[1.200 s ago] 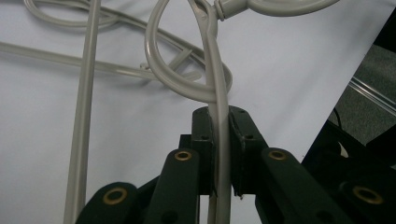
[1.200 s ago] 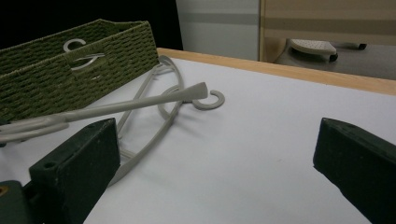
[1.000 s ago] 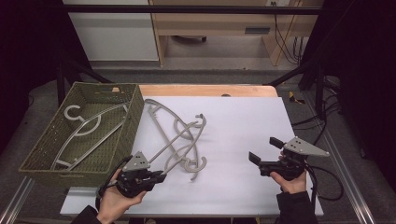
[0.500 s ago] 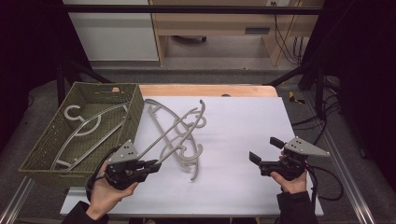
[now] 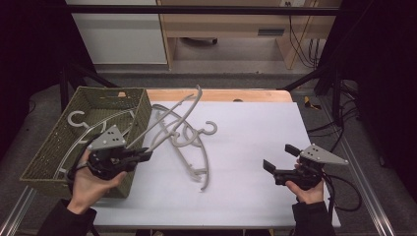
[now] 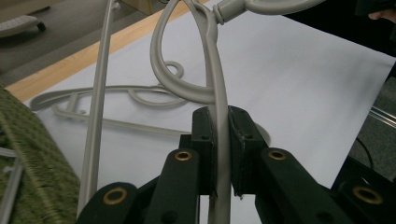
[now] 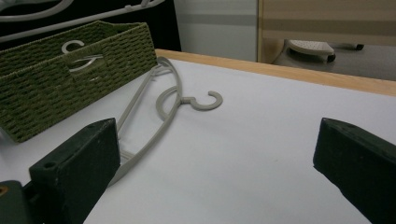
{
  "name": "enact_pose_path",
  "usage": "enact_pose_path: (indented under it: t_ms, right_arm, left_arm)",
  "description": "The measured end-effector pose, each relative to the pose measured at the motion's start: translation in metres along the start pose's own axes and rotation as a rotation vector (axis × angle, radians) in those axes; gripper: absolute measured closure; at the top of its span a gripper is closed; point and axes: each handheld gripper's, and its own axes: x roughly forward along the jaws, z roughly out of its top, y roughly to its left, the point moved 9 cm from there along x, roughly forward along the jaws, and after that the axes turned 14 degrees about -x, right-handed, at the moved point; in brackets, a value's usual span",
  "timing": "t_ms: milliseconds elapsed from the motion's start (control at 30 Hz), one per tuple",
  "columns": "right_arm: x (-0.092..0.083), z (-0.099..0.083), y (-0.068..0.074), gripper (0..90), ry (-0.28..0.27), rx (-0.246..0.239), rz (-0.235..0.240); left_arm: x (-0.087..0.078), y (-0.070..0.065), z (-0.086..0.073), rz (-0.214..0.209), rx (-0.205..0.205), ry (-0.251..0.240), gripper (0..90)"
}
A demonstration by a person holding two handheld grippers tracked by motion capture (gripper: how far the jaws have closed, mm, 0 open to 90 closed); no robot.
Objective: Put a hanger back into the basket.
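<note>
Your left gripper pinched the hanger, its long axis pointing far-right, basket just left.

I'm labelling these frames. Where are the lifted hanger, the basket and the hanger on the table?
lifted hanger point(image 6: 218, 84), left gripper view, its arm.
basket point(image 5: 140, 113), high view, right wall.
hanger on the table point(image 7: 205, 103), right gripper view, its hook.

Readable text: nothing legible is showing in any view.
Labels and brands: none is appearing on the hangers, the basket or the surface.
Numbers and signs: none is showing.
</note>
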Motion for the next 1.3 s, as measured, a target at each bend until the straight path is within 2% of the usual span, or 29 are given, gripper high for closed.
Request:
enact_pose_path:
  t_ms: [100, 333, 533, 800, 1033, 1300]
  right_arm:
    - [0.000, 0.000, 0.000, 0.9, 0.000, 0.002, 0.004]
    - [0.001, -0.001, -0.001, 0.9, 0.003, 0.002, 0.000]
    - [0.001, -0.002, -0.001, 0.9, 0.003, 0.004, 0.001]
    - [0.001, -0.003, -0.001, 0.9, 0.008, 0.004, -0.001]
    - [0.003, -0.003, -0.002, 0.9, 0.011, 0.009, -0.004]
    - [0.002, -0.004, -0.002, 0.9, 0.012, 0.010, -0.005]
  left_arm:
    - [-0.011, 0.014, 0.008, 0.042, 0.013, -0.006, 82.1]
    - [-0.036, 0.049, 0.020, 0.109, 0.001, -0.025, 82.1]
    - [-0.048, 0.077, 0.021, 0.131, -0.025, -0.029, 82.0]
    - [-0.057, 0.115, 0.009, 0.155, -0.073, -0.016, 82.0]
    - [-0.057, 0.139, -0.007, 0.166, -0.097, 0.013, 82.0]
    - [-0.060, 0.159, -0.022, 0.164, -0.128, 0.023, 82.0]
